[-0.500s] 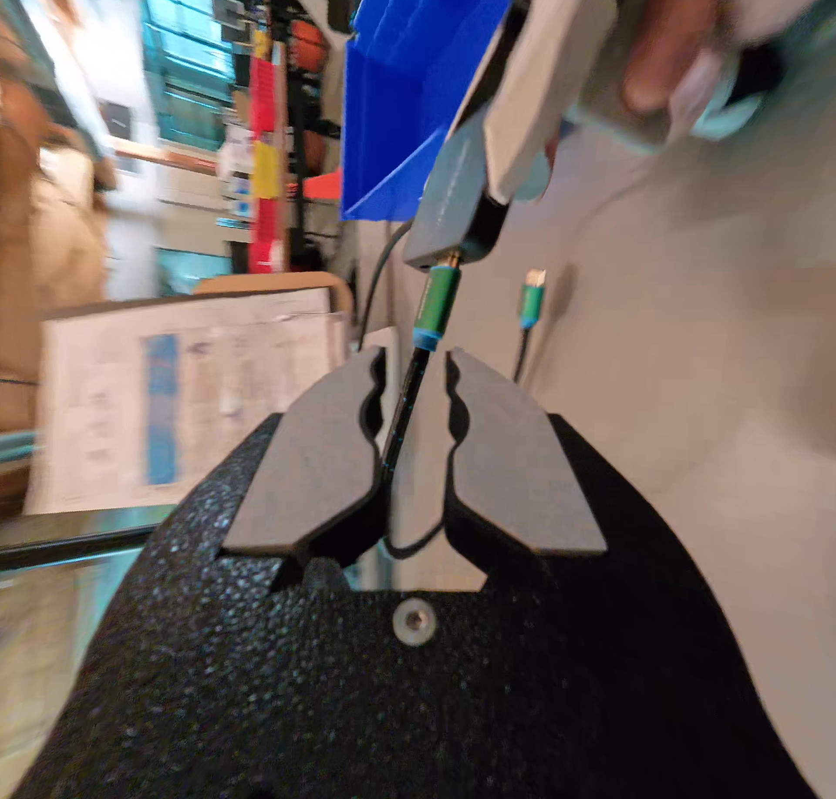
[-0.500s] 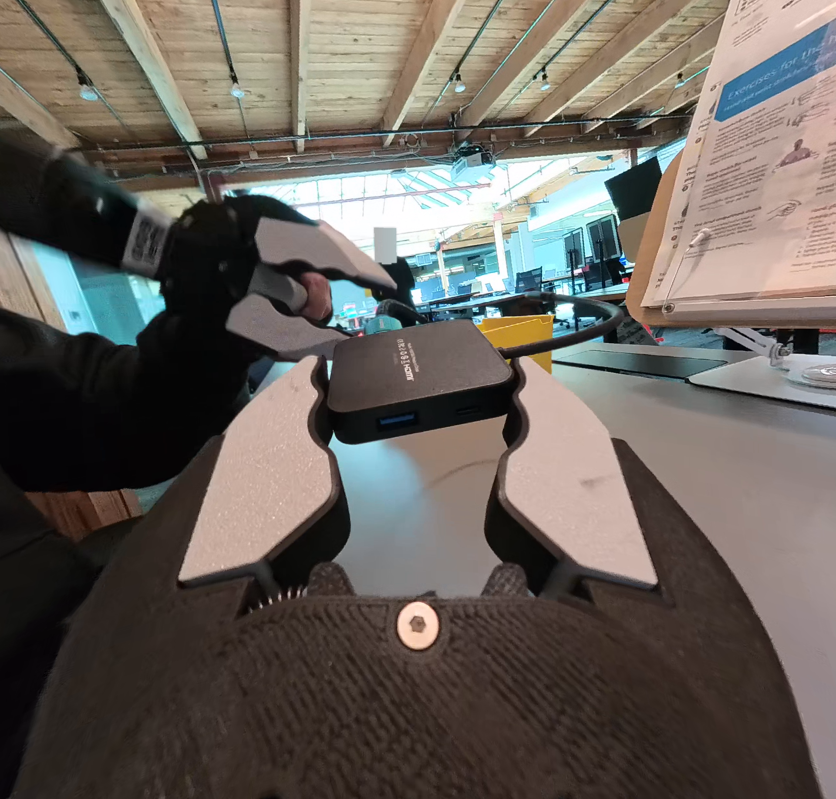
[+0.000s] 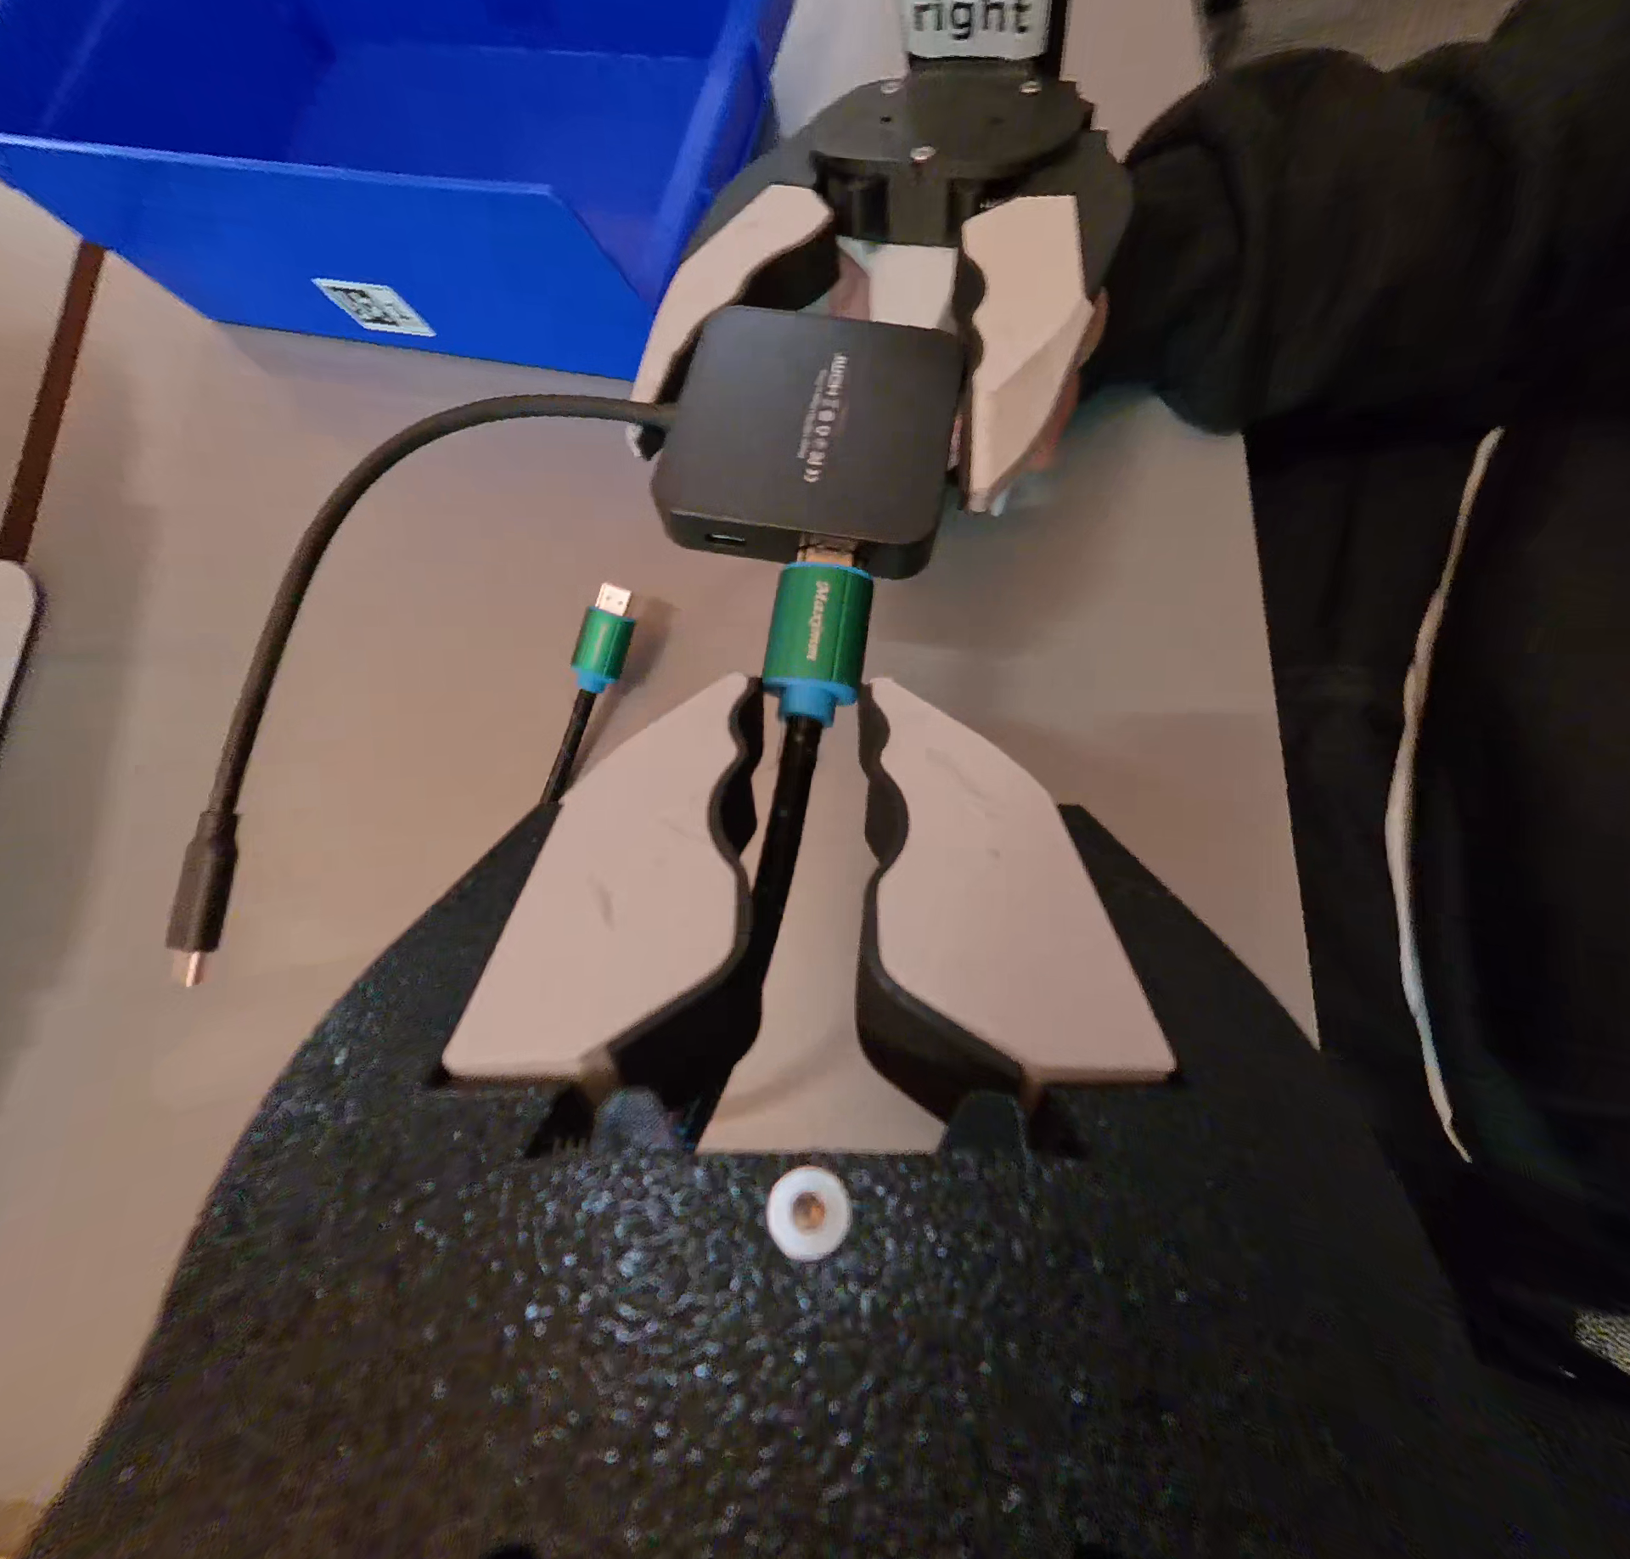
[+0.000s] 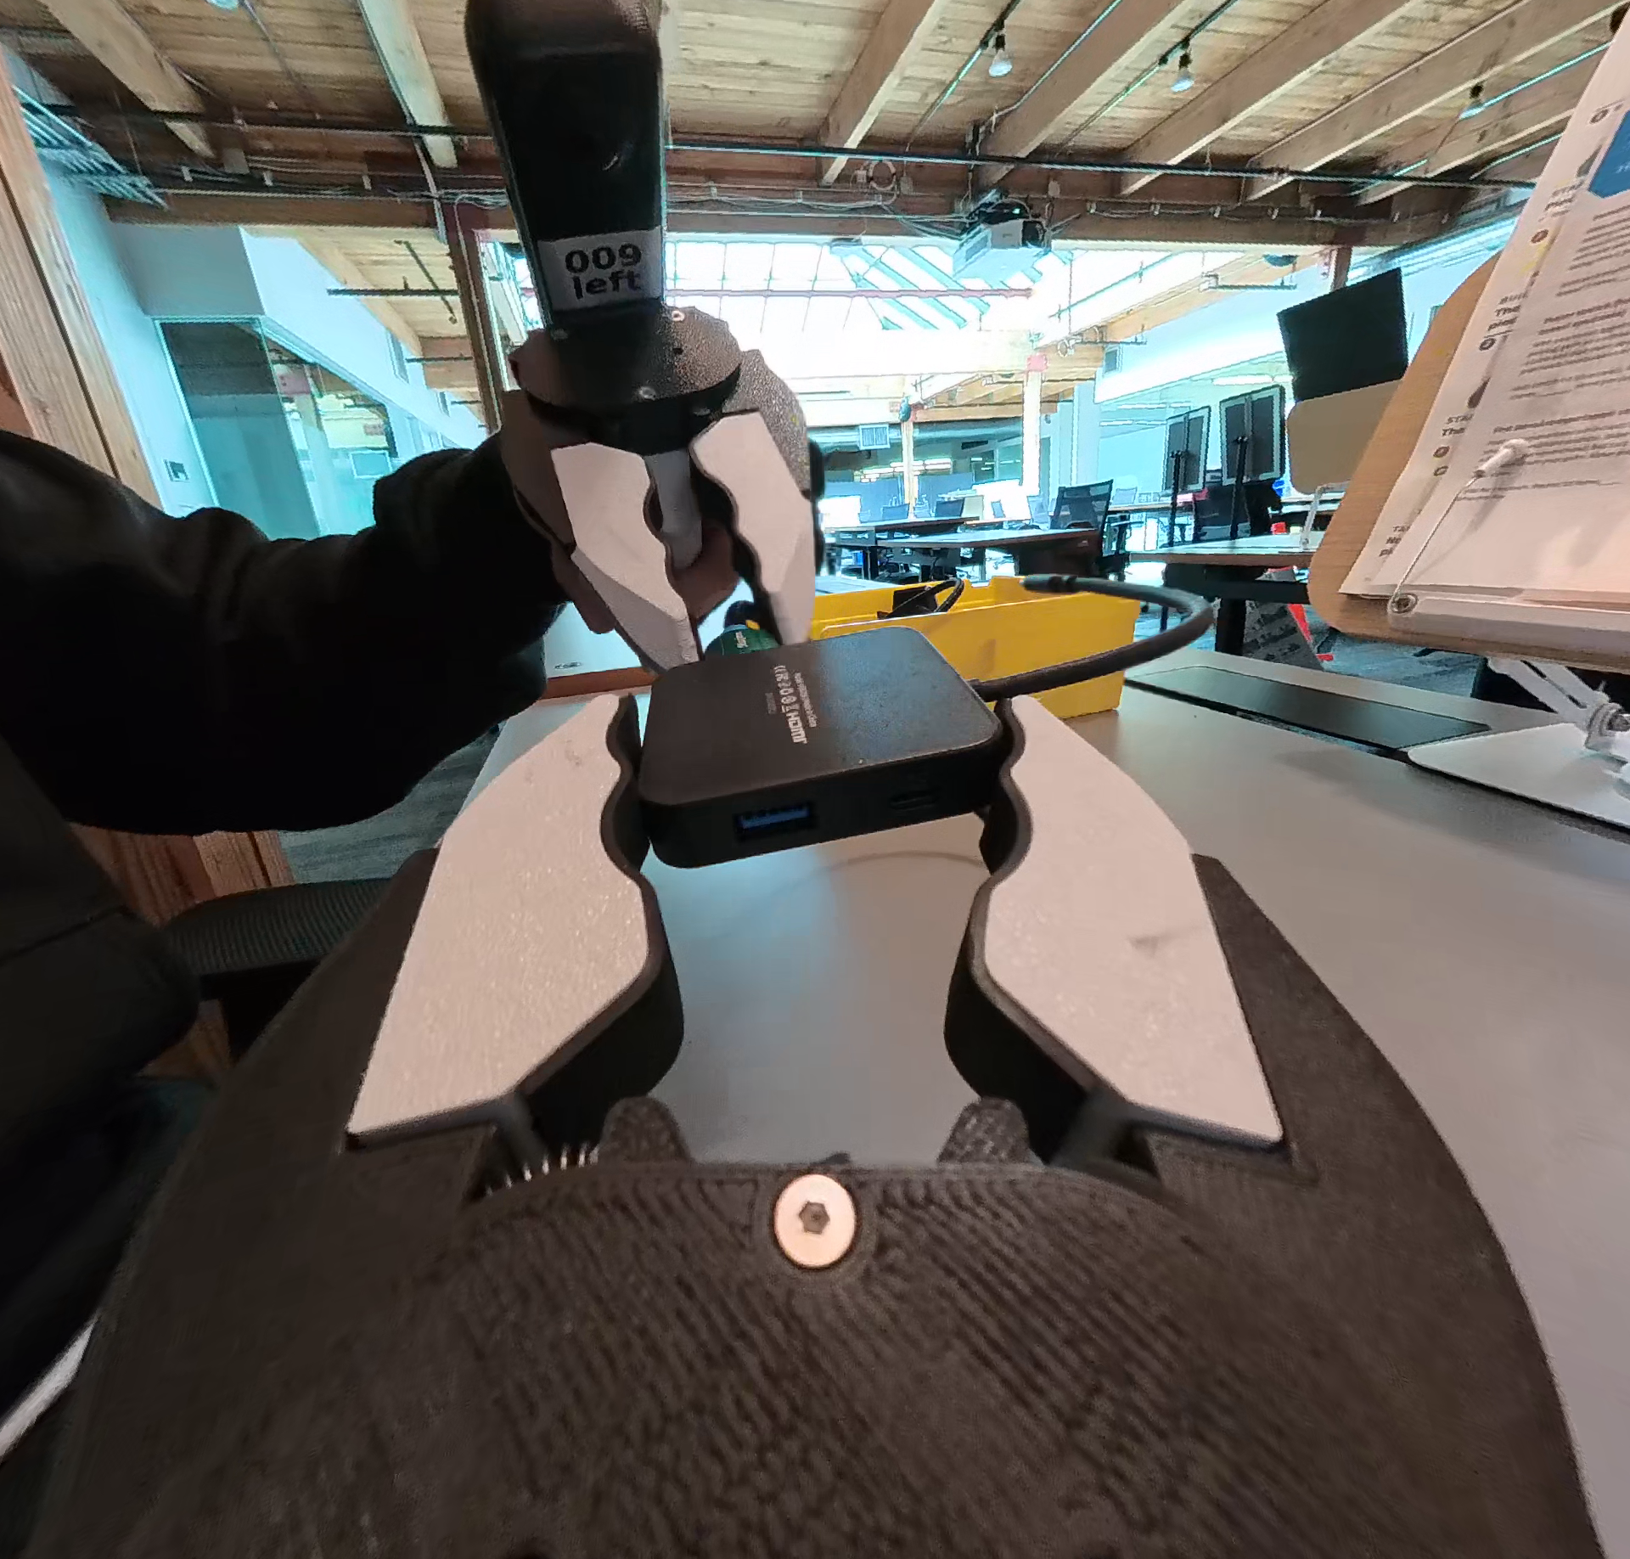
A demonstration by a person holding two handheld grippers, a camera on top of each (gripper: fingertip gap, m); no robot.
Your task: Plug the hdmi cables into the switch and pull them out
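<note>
My right claw (image 4: 816, 776) clamped on switch (image 3: 807, 436). Left claw (image 3: 807, 705) pinching cable behind green HDMI plug (image 3: 816, 634), plug tip in switch port. Second plug (image 3: 604, 648) loose on worktop (image 3: 441, 634).

The right gripper (image 4: 816, 776) clamps the switch (image 3: 807, 436) by its sides; facing it, the left gripper (image 3: 807, 723) is nearly closed around the plugged-in HDMI cable (image 3: 785, 828).

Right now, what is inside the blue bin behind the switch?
The visible part of the blue bin shows only bare blue floor and walls. Its near wall hides the floor just behind it, and the frame cuts off its far end.
</note>
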